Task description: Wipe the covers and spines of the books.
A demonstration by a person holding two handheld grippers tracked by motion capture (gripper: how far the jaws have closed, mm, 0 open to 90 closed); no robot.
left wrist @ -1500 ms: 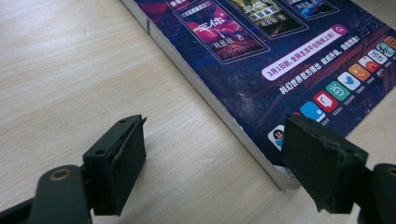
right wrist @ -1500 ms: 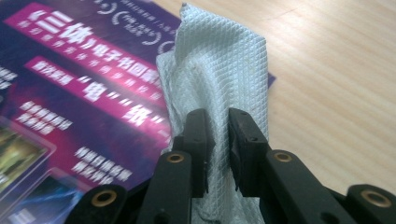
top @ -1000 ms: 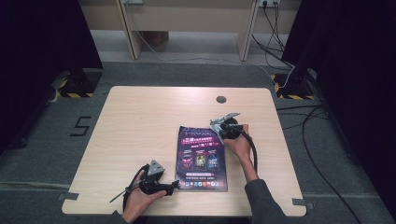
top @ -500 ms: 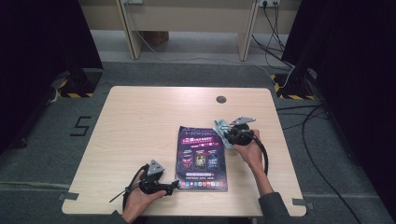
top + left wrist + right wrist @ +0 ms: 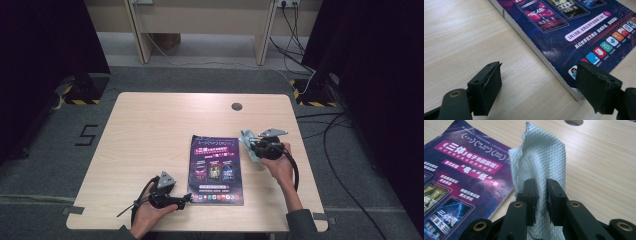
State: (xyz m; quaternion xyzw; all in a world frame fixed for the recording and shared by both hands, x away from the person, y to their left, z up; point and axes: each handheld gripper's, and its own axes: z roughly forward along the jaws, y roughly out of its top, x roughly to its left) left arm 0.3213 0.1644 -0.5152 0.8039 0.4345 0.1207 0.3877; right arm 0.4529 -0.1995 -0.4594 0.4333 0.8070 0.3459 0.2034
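A book with a dark purple cover (image 5: 216,169) lies flat on the wooden table (image 5: 150,135), a little right of centre. My right gripper (image 5: 253,146) hovers just past the book's far right corner, shut on a pale blue-grey cloth (image 5: 247,141). In the right gripper view the quilted cloth (image 5: 541,157) stands up between the pinched jaws of my right gripper (image 5: 542,187), beside the book (image 5: 461,175). My left gripper (image 5: 186,199) rests at the book's near left corner, open. In the left gripper view my left gripper (image 5: 539,82) has its wide jaws straddling the corner of the book (image 5: 574,30).
A round cable hole (image 5: 236,106) sits near the table's far edge. Bare tabletop extends left of the book and to the right of my right hand. Cables (image 5: 345,150) trail over the grey floor at the right, and a wooden desk frame (image 5: 200,25) stands behind.
My right gripper has carried the cloth to the right, off the book's far right corner and slightly up. The left gripper and the book have stayed put.
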